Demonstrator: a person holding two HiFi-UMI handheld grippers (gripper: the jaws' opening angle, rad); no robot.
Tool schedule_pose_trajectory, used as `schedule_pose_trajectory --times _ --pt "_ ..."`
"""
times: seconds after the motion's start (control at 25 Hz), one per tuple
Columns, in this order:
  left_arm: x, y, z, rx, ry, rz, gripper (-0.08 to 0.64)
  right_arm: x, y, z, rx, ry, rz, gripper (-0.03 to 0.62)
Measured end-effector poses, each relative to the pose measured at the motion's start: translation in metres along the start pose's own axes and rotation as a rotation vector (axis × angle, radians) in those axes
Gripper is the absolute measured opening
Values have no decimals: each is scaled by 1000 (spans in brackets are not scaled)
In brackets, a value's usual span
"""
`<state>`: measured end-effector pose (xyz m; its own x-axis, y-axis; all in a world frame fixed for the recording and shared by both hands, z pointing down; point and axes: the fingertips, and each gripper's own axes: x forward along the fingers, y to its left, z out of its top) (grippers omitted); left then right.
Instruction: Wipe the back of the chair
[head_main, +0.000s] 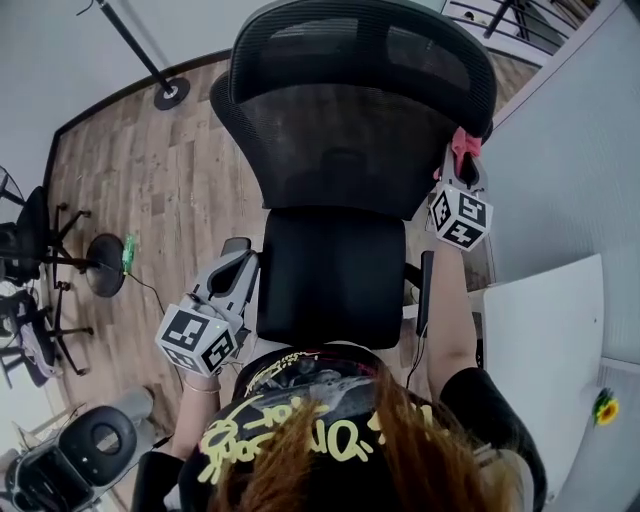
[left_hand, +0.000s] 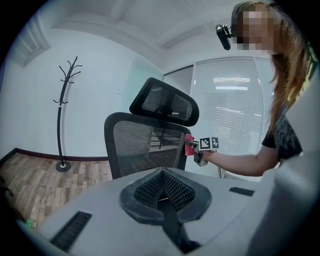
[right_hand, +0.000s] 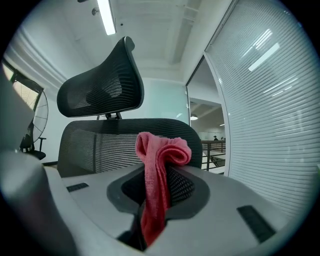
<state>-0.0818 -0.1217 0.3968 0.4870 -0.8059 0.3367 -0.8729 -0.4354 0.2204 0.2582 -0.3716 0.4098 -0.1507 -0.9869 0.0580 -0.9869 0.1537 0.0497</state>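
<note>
Person's head (head_main: 320, 440) was nearest, leaning over the seat (head_main: 330, 280). The right gripper (head_main: 464, 165) had its fingers clamped on a folded red cloth (head_main: 463, 143), bunched end forward, probably to rub the mesh. The cloth sat at the right edge of the chair back (head_main: 350, 150), touching or just beside it, couldn't tell. The left gripper (head_main: 237, 264) had its fingers closed and empty, low by the seat's left side, likely kept clear. Wall (head_main: 570, 150) and white desk (head_main: 545, 330) crowded the right; the floor (head_main: 150, 170) lay open on the left.

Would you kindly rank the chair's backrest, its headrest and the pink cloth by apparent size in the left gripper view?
1. Backrest: largest, though partly hidden below.
2. Headrest: clearly smaller, at a similar distance.
3. Pink cloth at the backrest's edge: by far the smallest.
</note>
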Motion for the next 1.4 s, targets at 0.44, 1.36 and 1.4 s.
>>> schedule_pose_trajectory --times 0.44,1.36,1.4 --pt "-10 26 0 -12 5 -44 -11 12 53 6 5 18 12 72" --pt "-12 74 -4 -21 20 -102 -11 35 164 9 67 12 83 72" --pt "-11 76 -3 -20 21 -106 -11 36 170 9 68 11 90 72"
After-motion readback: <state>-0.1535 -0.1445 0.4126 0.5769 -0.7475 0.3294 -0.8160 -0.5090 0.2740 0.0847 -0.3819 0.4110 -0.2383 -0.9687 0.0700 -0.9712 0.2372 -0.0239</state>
